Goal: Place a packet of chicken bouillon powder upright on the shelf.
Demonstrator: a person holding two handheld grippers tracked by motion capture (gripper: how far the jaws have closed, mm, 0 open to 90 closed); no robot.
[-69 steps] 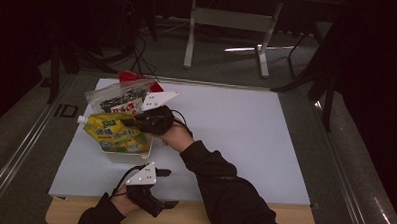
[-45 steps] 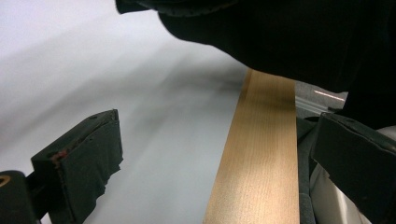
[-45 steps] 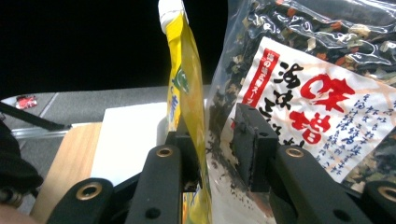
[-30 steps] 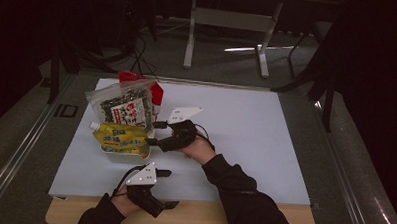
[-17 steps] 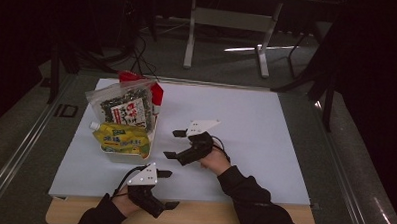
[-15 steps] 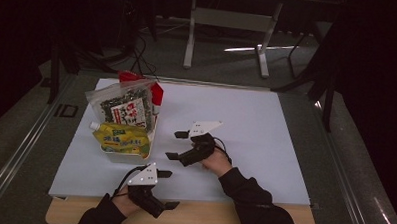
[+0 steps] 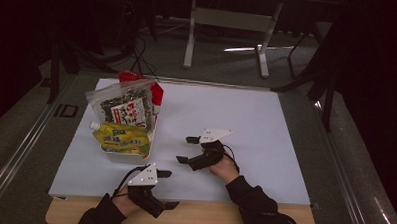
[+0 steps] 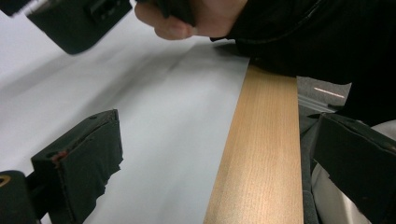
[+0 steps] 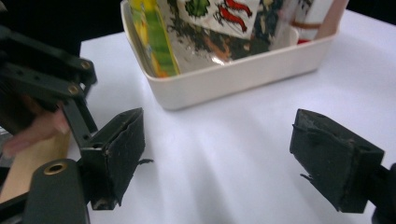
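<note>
Packets standing in a white tub (image 7: 153,135); both tongs empty.
Right tongs (image 7: 189,150) are seen just right of the tub, jaws just opened wide around nothing; left tongs (image 7: 167,189), below the tub at the surface (image 7: 266,124) edge, are held open. The upright seaweed packet (image 7: 124,105) could be toppled if brushed.

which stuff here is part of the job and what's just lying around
Part of the job:
- white tub
- yellow pouch in it
- seaweed bag in it
- red packet behind
- right gripper, open, empty
- left gripper, open, empty

Just there:
- white mat
- wooden table edge
- stand legs on the floor
</note>
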